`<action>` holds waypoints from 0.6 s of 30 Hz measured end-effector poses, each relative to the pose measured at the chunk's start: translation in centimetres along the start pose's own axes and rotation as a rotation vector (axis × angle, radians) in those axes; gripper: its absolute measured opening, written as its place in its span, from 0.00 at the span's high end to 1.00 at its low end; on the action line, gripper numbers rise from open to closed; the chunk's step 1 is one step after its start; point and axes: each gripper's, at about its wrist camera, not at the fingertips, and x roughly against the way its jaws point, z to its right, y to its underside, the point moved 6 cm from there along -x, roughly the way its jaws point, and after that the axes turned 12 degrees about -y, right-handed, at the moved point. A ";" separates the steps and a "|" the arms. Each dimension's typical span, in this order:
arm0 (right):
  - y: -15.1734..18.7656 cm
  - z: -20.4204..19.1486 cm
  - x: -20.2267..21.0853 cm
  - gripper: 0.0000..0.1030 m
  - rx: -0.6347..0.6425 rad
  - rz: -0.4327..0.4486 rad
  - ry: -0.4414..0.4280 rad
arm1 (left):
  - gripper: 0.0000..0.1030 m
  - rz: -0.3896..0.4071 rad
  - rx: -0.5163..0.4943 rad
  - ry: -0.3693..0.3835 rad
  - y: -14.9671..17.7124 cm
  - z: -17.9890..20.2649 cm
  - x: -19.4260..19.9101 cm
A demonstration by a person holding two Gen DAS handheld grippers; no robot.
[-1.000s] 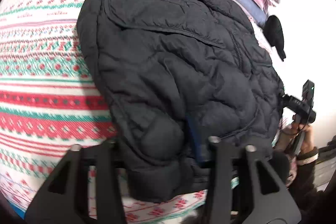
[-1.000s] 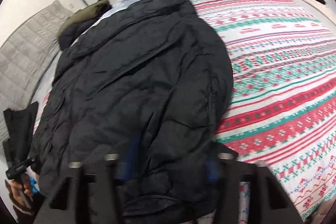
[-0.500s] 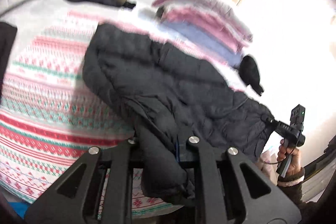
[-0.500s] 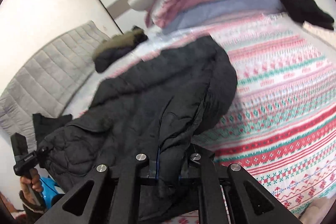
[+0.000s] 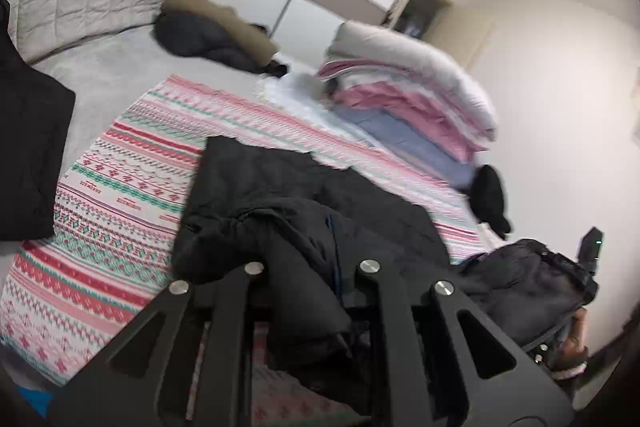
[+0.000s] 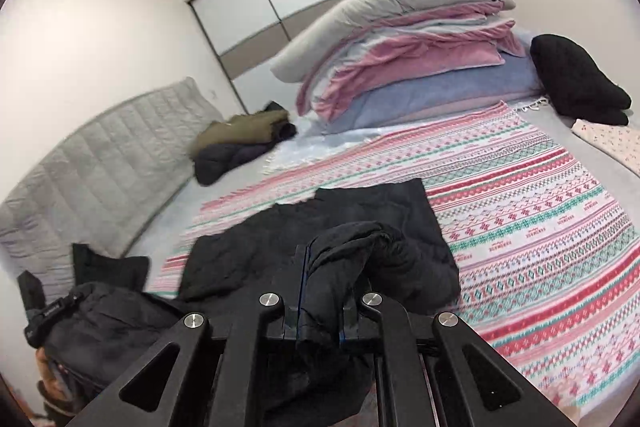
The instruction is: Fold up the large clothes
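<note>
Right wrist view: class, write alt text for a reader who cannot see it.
The right gripper is clamped on a bunched edge of a black puffer jacket lying on a patterned blanket. Folded bedding is stacked behind.

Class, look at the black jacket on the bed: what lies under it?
Under the black jacket lies the striped patterned blanket, showing on both sides. The part beneath the jacket is covered. Both tongs, left and right, grip its near edge, raised.
</note>
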 end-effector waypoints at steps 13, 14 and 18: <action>-1.9 9.4 -18.0 0.90 -0.052 -0.195 0.213 | 0.80 -0.123 -0.057 -0.250 -1.8 -0.9 -17.1; -1.5 10.1 -19.0 0.90 -0.051 -0.212 0.224 | 0.79 -0.139 -0.071 -0.270 -1.2 -1.1 -18.4; 0.6 12.2 -22.6 0.89 -0.025 -0.268 0.260 | 0.73 -0.151 -0.140 -0.313 1.0 -1.5 -21.6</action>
